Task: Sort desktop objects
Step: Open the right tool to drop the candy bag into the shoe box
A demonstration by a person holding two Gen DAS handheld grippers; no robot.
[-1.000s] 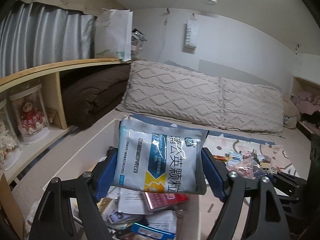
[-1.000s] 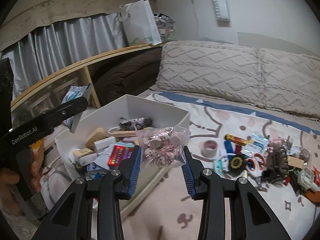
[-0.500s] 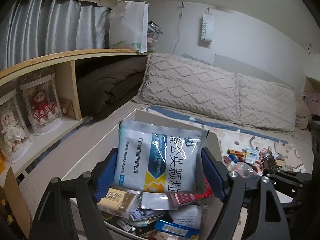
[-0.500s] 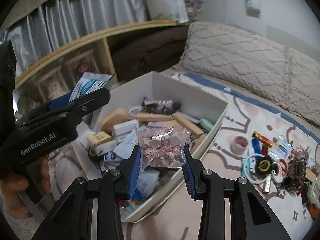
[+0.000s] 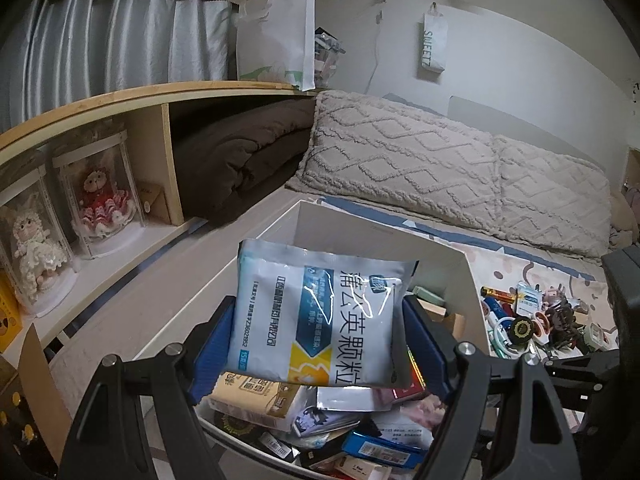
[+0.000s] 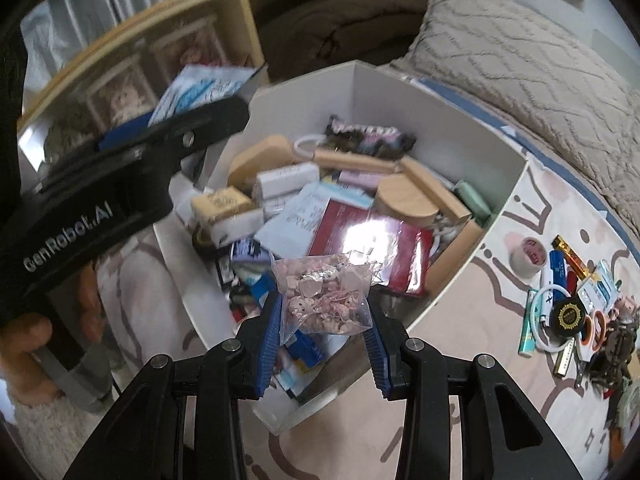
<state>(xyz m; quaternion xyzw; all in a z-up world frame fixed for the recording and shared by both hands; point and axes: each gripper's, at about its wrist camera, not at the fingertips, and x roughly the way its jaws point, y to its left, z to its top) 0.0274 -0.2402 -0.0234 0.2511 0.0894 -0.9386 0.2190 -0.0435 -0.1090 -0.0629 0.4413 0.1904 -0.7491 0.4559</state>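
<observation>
Your left gripper [image 5: 318, 344] is clamped on a white-and-blue sachet [image 5: 320, 316] w/ Chinese print, blue pads pressing both side edges, sachet upright and facing the cam. It hangs over the near-left part of the white box [image 5: 384, 236], not touching the stuff below. In the right wrist view that same gripper [image 6: 192, 108] shows at left, a bit blurred, w/ your hand [image 6: 24, 364] on its grip.

Your right gripper [image 6: 324, 334] is closed narrow on a small clear bag of pink bits [image 6: 326, 296], pads squeezing its lower corners, top of the bag fanning out above the fingers. Bag sits above the box's near rim [image 6: 436, 300], over the contents rather than in them.

Inside the box: a glossy red booklet [image 6: 372, 244] just behind the bag, pale blue packets, a cream carton [image 6: 220, 200], rounded wood pieces [image 6: 408, 200], a mint tube [image 6: 474, 200] by the right wall, a dark pink-lettered pack [image 6: 368, 136] at the far wall. Box is crowded, items overlapping.

Right of the box, on the patterned sheet [image 6: 472, 312], the unsorted pile: tape roll [image 6: 528, 256], gold-and-red bar [image 6: 572, 256], blue tube, white ring [image 6: 554, 316], round black-and-gold tin [image 6: 568, 314], more clutter I can't make out.

Further out: knitted beige pillows [image 5: 460, 168], folded brown blanket [image 5: 240, 164] in the shelf cubby, two dolls in clear cases [image 5: 100, 200], white paper bag [image 5: 276, 36] on top of the shelf.
</observation>
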